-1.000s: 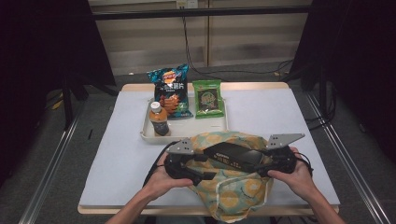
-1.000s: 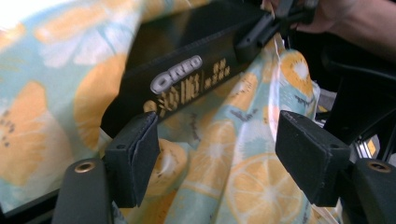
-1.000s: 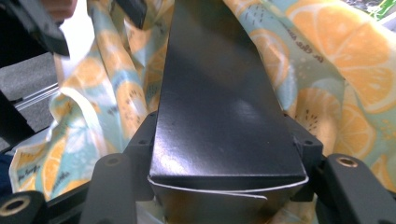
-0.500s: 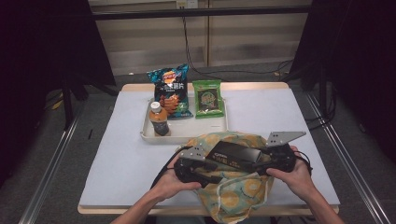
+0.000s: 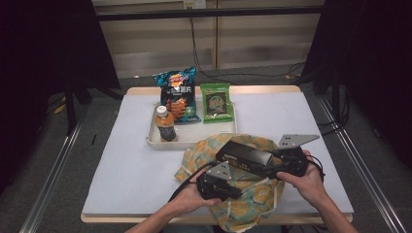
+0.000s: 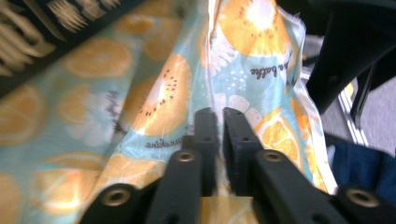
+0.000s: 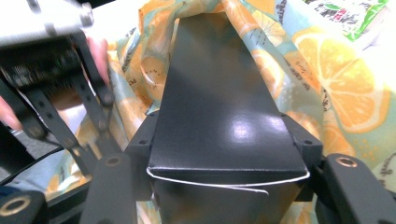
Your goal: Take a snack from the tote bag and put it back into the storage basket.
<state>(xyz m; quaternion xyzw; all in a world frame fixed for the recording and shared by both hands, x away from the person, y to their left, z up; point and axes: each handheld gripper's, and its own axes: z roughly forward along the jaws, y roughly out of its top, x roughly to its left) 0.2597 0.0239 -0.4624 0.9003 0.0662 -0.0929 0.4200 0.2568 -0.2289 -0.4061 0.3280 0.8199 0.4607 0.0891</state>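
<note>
Pinching a fold of the fruit-print bag (image 6: 154, 107), the left gripper (image 6: 218, 135) had just been closing; the right gripper (image 7: 224, 140) clamped the black box (image 7: 219, 93), apparently half inside. A tray (image 5: 192, 138) was seen on the white table (image 5: 126, 165).

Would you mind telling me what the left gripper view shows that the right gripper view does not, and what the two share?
The left gripper view alone shows the left gripper with its jaws just closed on a fold of the orange-slice printed cloth bag, and small lettering printed on that fabric.

The right gripper view alone shows the right gripper clamping the sides of the plain black cardboard box, a thin white string across the box's near edge, and a green snack packet at the top corner.

Both show the bag and the box.
</note>
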